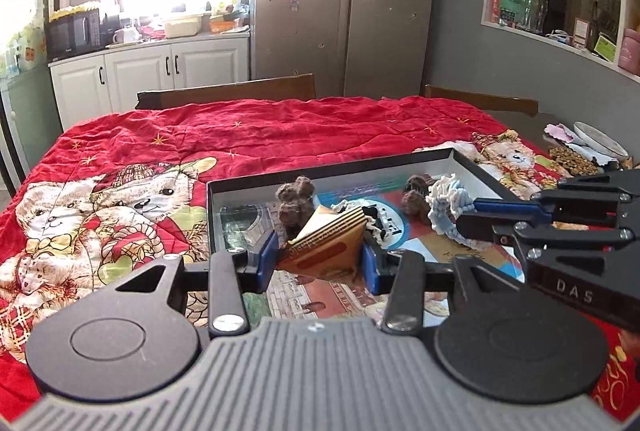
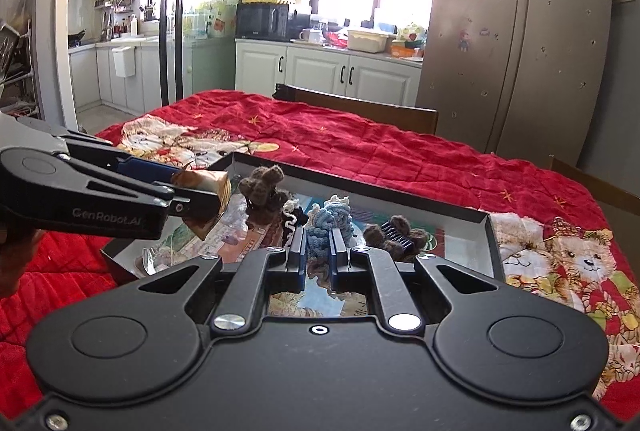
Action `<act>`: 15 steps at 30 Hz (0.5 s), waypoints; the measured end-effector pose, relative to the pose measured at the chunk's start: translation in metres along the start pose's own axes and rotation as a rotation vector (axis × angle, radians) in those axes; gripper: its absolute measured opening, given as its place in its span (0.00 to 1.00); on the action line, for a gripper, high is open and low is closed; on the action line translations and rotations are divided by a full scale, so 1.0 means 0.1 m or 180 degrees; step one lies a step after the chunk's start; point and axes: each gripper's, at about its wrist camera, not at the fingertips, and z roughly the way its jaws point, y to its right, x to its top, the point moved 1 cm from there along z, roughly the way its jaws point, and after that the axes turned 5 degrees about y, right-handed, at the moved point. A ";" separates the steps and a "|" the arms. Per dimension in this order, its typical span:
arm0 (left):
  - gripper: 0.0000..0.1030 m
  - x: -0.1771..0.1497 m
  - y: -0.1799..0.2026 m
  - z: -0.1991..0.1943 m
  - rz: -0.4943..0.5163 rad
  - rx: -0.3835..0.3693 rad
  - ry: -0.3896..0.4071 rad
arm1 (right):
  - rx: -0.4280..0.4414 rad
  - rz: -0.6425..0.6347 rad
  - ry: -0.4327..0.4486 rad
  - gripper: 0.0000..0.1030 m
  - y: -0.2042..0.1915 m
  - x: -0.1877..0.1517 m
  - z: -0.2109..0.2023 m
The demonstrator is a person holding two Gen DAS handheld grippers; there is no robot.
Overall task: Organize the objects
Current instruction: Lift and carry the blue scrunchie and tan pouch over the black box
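tools (image 1: 320, 255) (image 2: 319, 251) grip packet (image 1: 328, 243), blue scrunchie (image 2: 330, 223).

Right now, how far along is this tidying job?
Several things already lie in the shallow black-rimmed cardboard box: a brown fuzzy knitted scrunchie and another brown one with a dark comb clip. In hand: the left gripper holds a tan paper packet above the box; the right gripper clamps a light-blue knitted scrunchie. Both remain to be released.
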 end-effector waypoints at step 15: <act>0.45 -0.06 -0.05 0.23 -0.0056 0.0050 -0.0086 | -0.0024 -0.0050 -0.0122 0.10 -0.07 -0.03 0.34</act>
